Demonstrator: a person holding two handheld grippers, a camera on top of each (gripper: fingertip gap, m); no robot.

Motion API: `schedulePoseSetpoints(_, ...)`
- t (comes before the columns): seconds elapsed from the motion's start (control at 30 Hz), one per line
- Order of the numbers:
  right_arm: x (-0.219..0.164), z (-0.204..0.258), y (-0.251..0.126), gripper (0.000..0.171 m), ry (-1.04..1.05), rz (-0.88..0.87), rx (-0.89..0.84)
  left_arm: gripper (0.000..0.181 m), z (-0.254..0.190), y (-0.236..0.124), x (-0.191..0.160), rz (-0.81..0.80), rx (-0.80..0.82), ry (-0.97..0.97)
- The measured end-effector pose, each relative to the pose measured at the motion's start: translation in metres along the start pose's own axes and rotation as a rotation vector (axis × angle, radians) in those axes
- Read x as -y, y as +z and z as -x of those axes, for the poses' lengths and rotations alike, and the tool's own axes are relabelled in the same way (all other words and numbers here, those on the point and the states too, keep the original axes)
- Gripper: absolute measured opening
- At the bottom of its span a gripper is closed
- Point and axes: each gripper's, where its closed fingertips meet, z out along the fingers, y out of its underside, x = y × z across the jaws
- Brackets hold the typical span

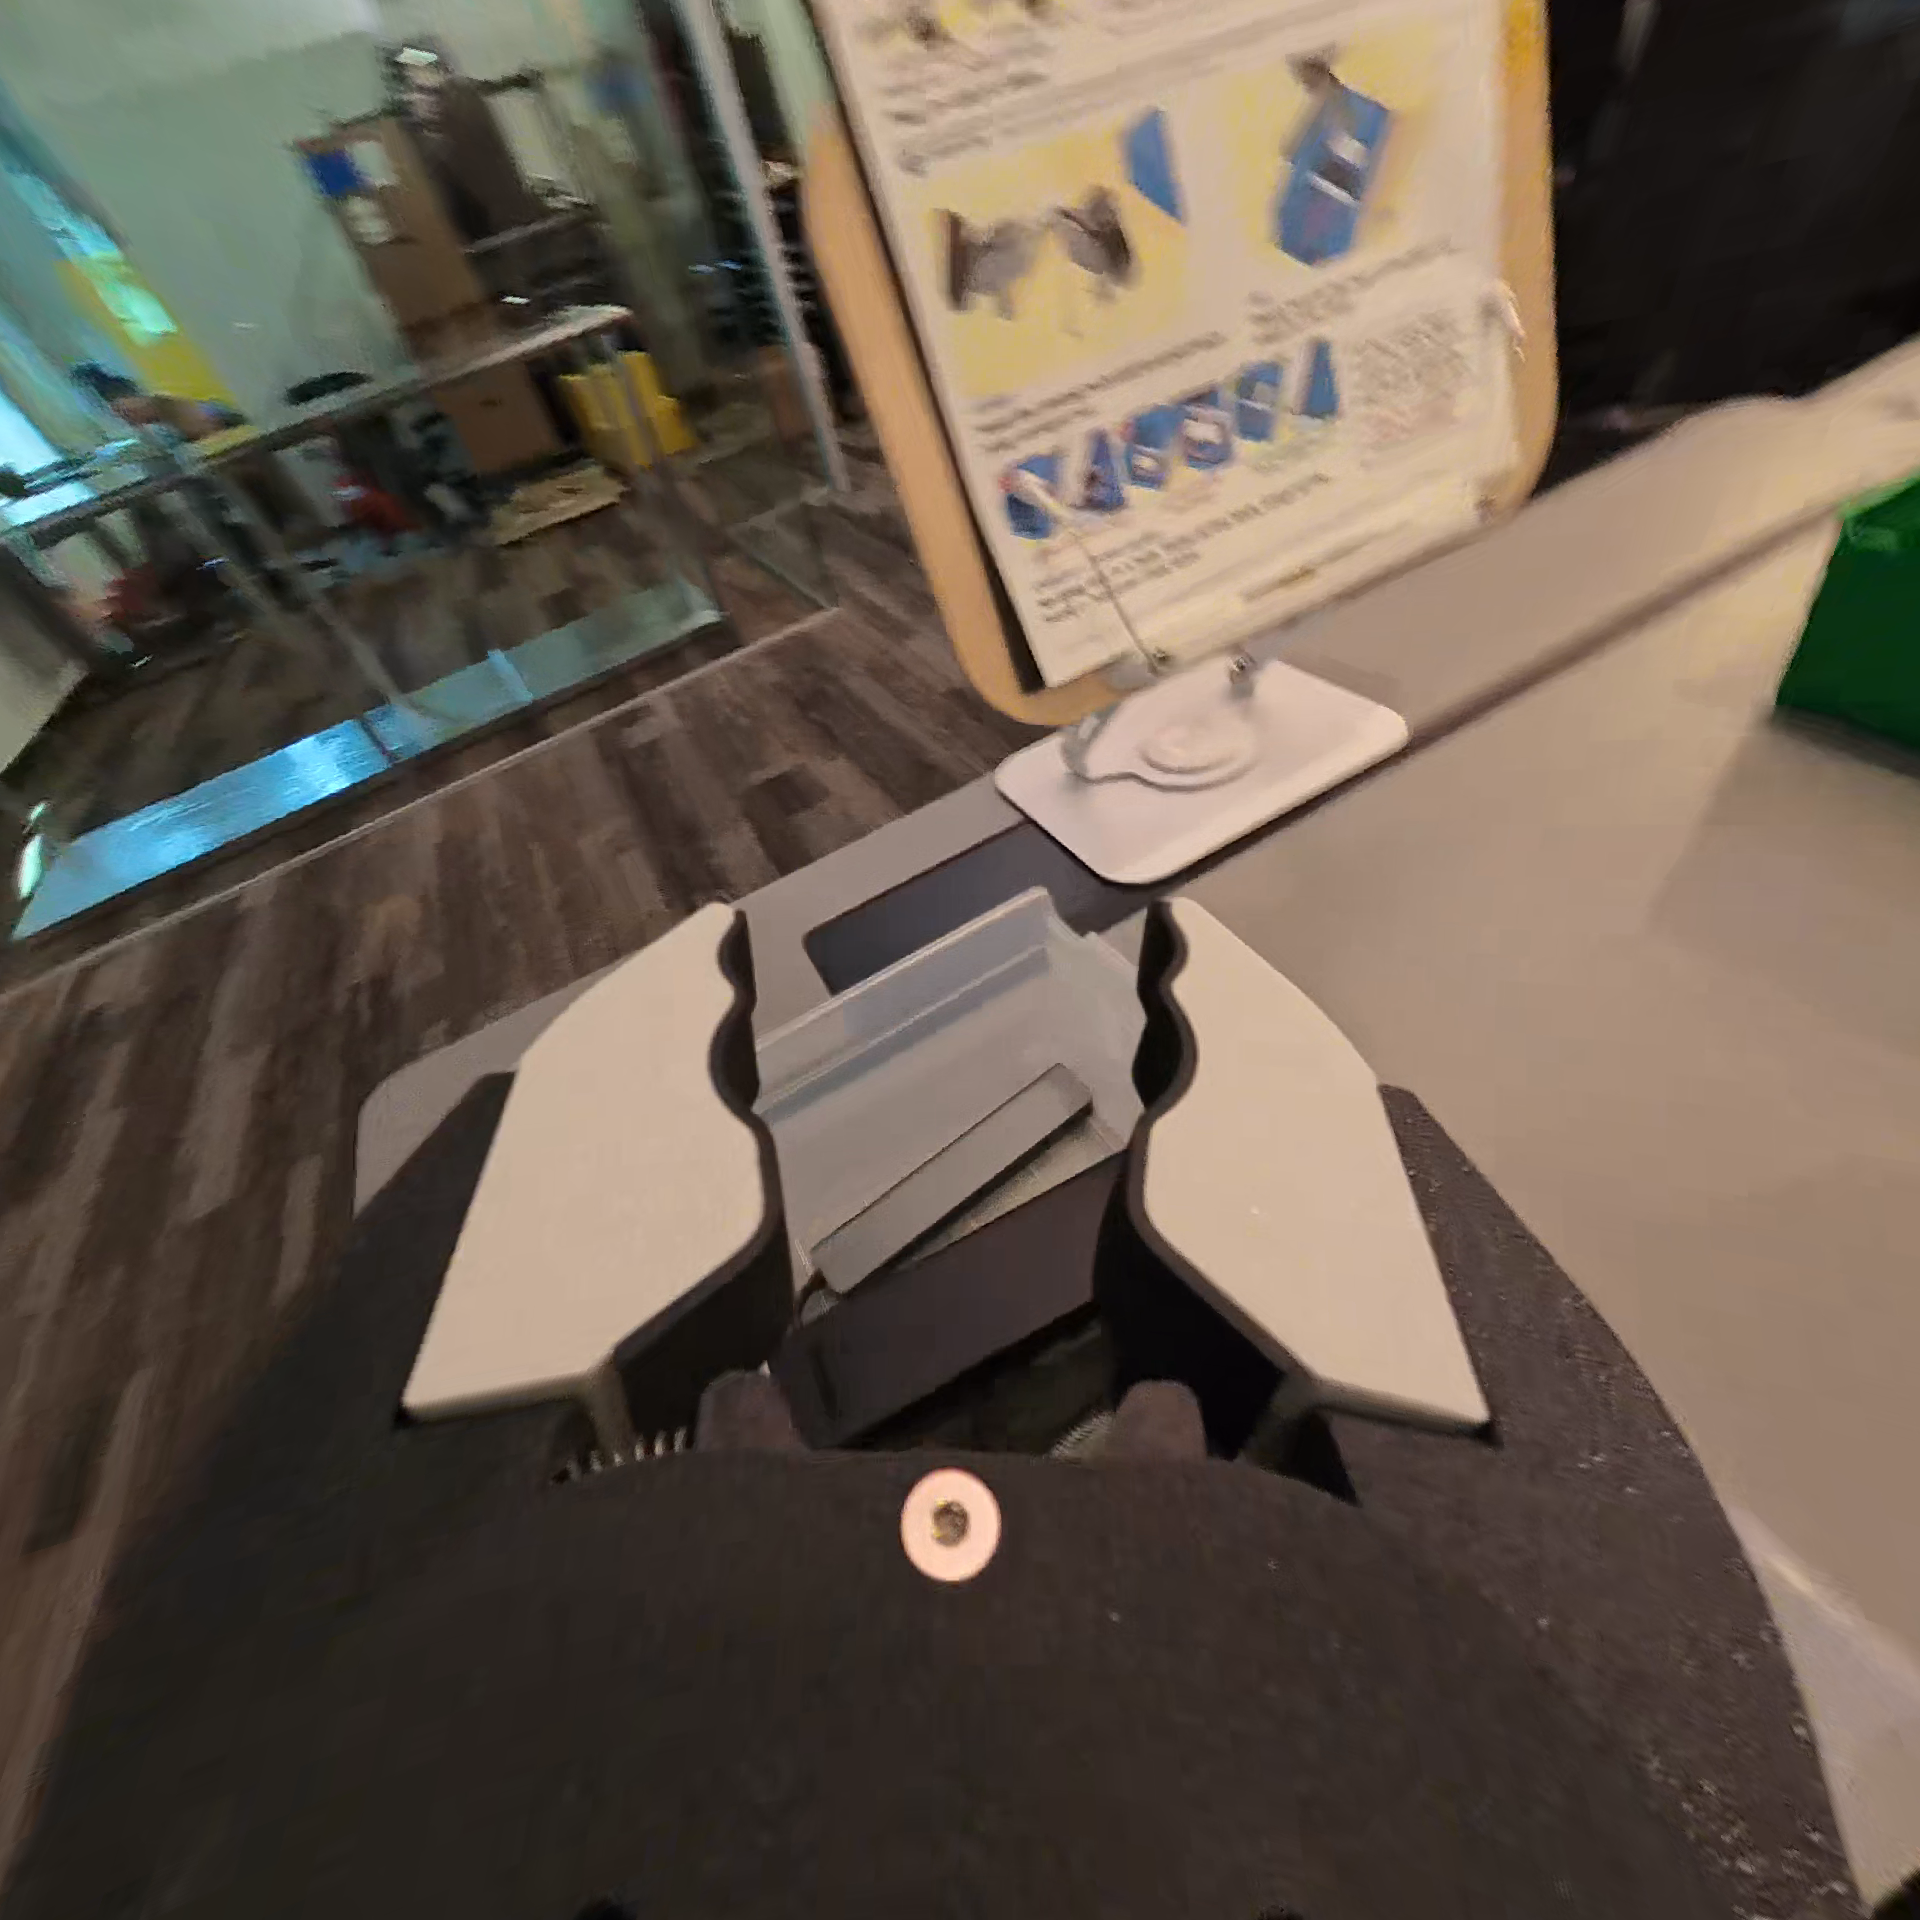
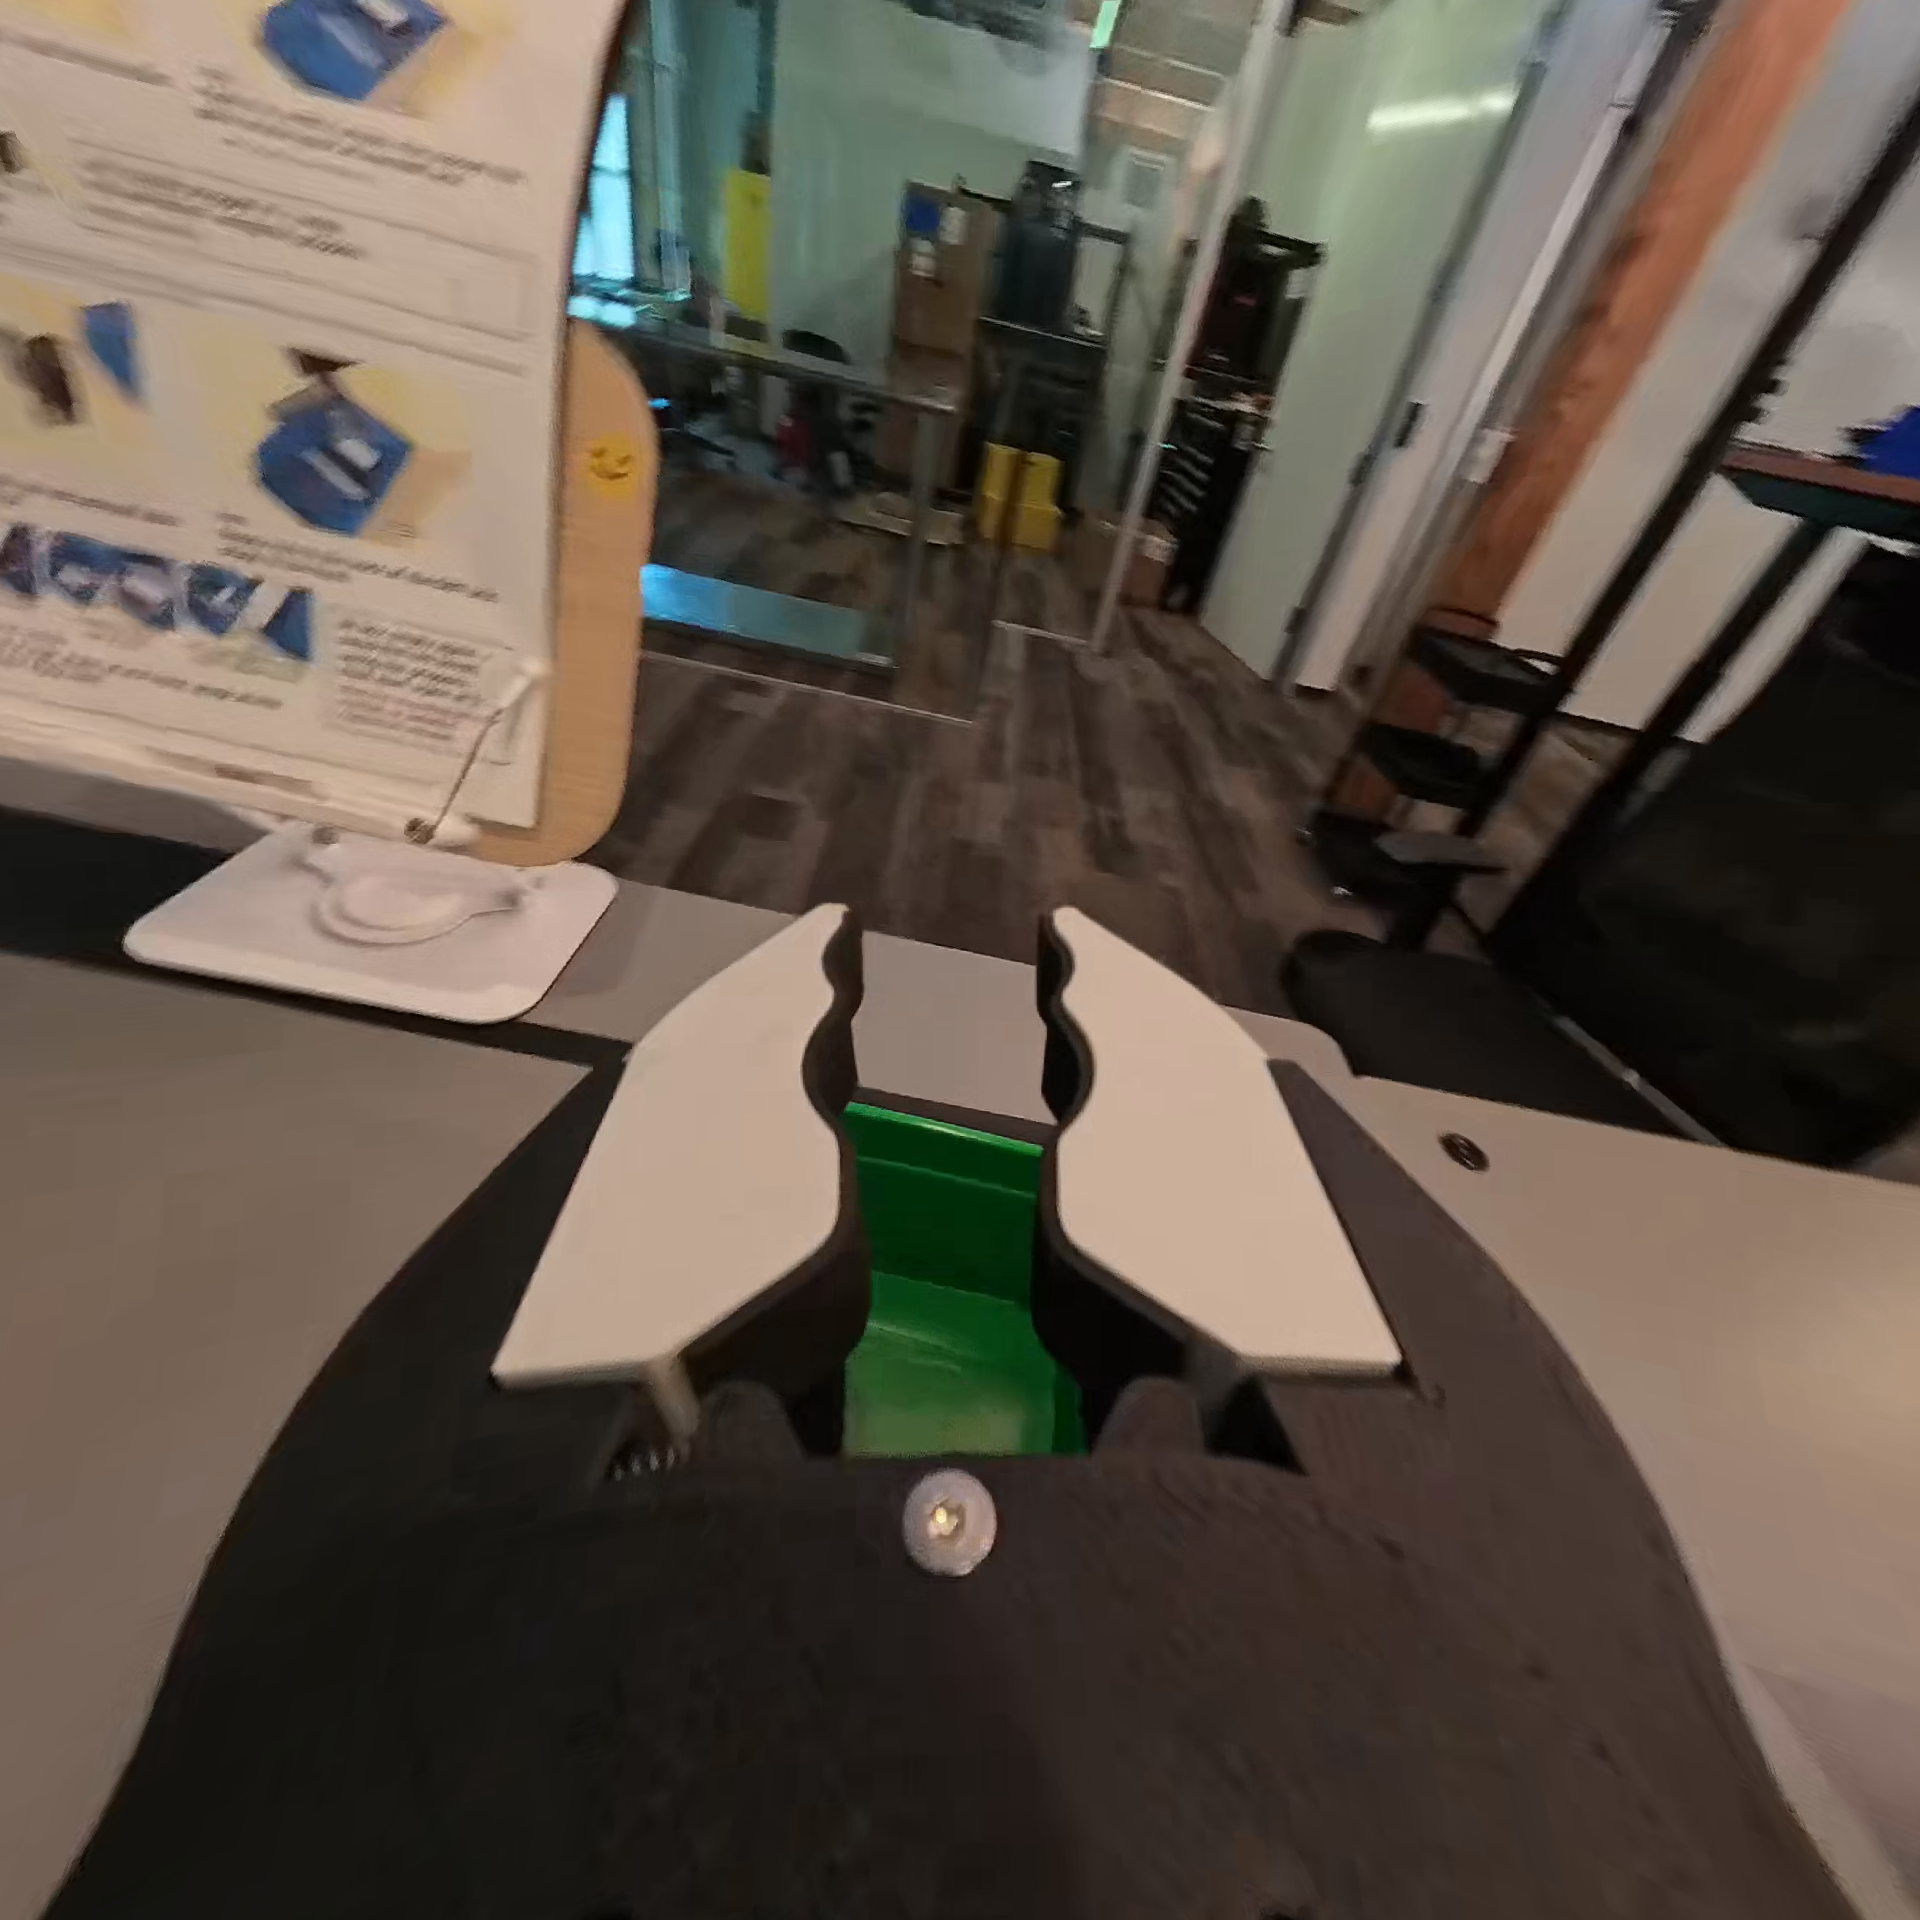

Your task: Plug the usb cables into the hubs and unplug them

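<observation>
In the left wrist view my left gripper point(image 1: 945, 925) is open and empty, hovering over a clear plastic box point(image 1: 935, 997) at the table's edge. In the box lie a flat grey slab point(image 1: 956, 1174) and a black slab point(image 1: 935, 1320); I cannot tell whether they are hubs. In the right wrist view my right gripper point(image 2: 951, 925) is open and empty above a green bin point(image 2: 940, 1226), whose inside shows between the fingers. No USB cable shows in either view. The frames are motion-blurred.
A wooden board with an instruction sheet point(image 1: 1195, 312) stands on a white base point(image 1: 1247, 769) at the far edge of the grey table point(image 1: 1507, 987); it also shows in the right wrist view point(image 2: 260, 364). The green bin shows at the left view's right edge point(image 1: 1860, 613). Beyond lies wood flooring point(image 2: 987, 779). About 60 cm separates my left fingertips from my right. The black slab point(image 1: 935, 1320) sits 20 cm or so from the ends of my left fingers.
</observation>
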Motion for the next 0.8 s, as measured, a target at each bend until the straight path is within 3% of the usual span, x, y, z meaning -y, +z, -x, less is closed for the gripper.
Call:
schedulePoseSetpoints(0.13, -0.036, 0.023, 0.024, 0.046, -0.164, 0.161, 0.109, 0.059, -0.001, 0.037, -0.027, 0.281, -0.182, 0.228)
schedulePoseSetpoints(0.23, -0.056, 0.019, 0.032, 0.048, -0.247, 0.248, 0.083, 0.06, 0.0, 0.04, -0.074, 0.608, -0.352, 0.375)
schedulePoseSetpoints(0.33, -0.05, 0.021, 0.031, 0.048, -0.224, 0.222, 0.103, 0.06, 0.004, 0.04, -0.114, 0.811, -0.469, 0.516)
schedulePoseSetpoints(0.47, -0.029, 0.027, 0.025, 0.047, -0.113, 0.118, 0.159, 0.066, -0.005, 0.042, -0.154, 0.955, -0.636, 0.627)
schedulePoseSetpoints(0.53, -0.027, 0.029, 0.022, 0.046, -0.074, 0.102, 0.184, 0.056, -0.011, 0.042, -0.169, 0.989, -0.705, 0.66)
schedulePoseSetpoints(0.63, -0.032, 0.025, 0.023, 0.046, -0.048, 0.127, 0.179, 0.052, -0.013, 0.047, -0.184, 1.01, -0.759, 0.696)
schedulePoseSetpoints(0.8, -0.048, 0.026, 0.029, 0.046, -0.042, 0.19, 0.175, 0.061, -0.009, 0.048, -0.211, 1.13, -0.825, 0.716)
